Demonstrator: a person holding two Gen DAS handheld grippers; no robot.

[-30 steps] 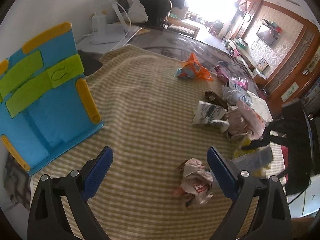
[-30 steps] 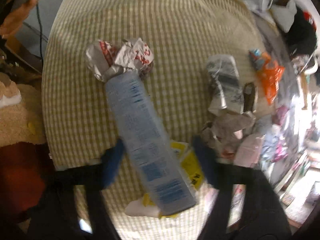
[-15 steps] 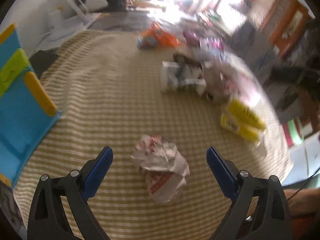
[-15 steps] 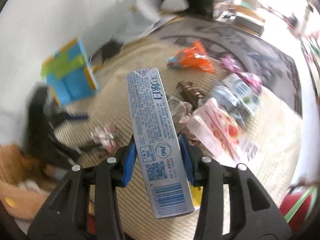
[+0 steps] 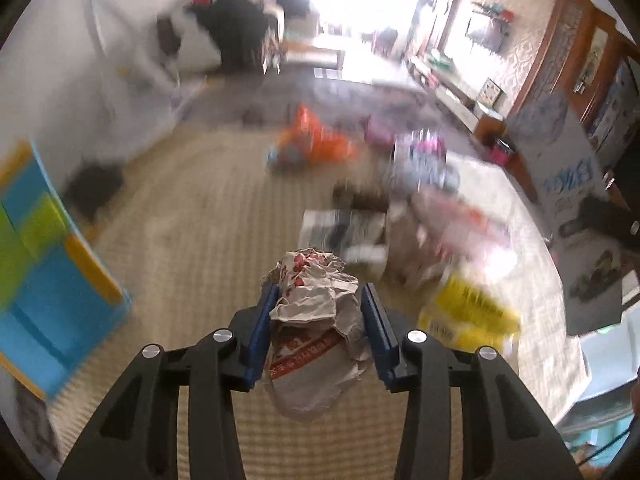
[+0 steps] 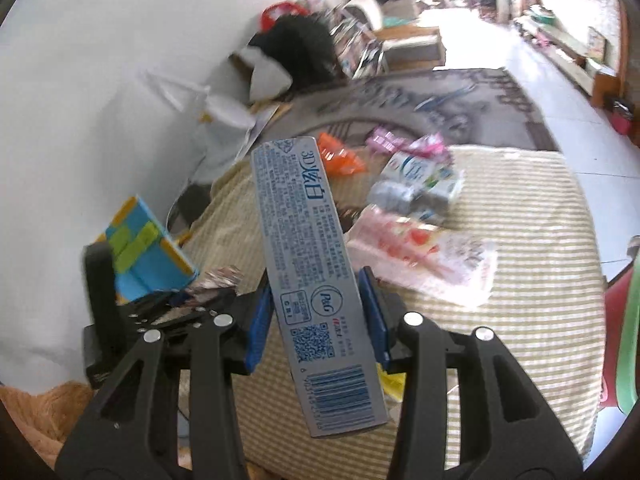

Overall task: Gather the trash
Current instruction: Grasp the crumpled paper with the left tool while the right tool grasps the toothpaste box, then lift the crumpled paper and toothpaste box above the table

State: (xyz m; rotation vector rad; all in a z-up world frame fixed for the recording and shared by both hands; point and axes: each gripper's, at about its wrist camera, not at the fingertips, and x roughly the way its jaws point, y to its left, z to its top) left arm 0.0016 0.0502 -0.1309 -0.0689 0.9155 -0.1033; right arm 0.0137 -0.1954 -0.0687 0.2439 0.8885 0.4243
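A crumpled white-and-red paper wrapper [image 5: 316, 320] sits between the blue pads of my left gripper [image 5: 320, 292], whose jaws are closing; both pads press on it. It hangs just above the yellow checked cloth [image 5: 180, 220]. My right gripper [image 6: 316, 280] is shut on a long grey-blue toothpaste box [image 6: 300, 220], held up off the cloth and pointing away from me. In the right wrist view the left gripper [image 6: 216, 284] and its wrapper [image 6: 222, 276] show low on the left. The held box [image 5: 560, 152] also shows at the right of the left wrist view.
More litter lies on the cloth: an orange wrapper [image 5: 316, 144], a black-and-white carton [image 5: 344, 232], a yellow packet [image 5: 468, 308] and a pink-and-white plastic bag [image 6: 420, 256]. A blue, green and yellow folder [image 5: 48, 272] stands at the left. White wall behind.
My left gripper moved over the crumpled wrapper and closed on it. My right gripper lifted the toothpaste box off the cloth and rolled it upright.
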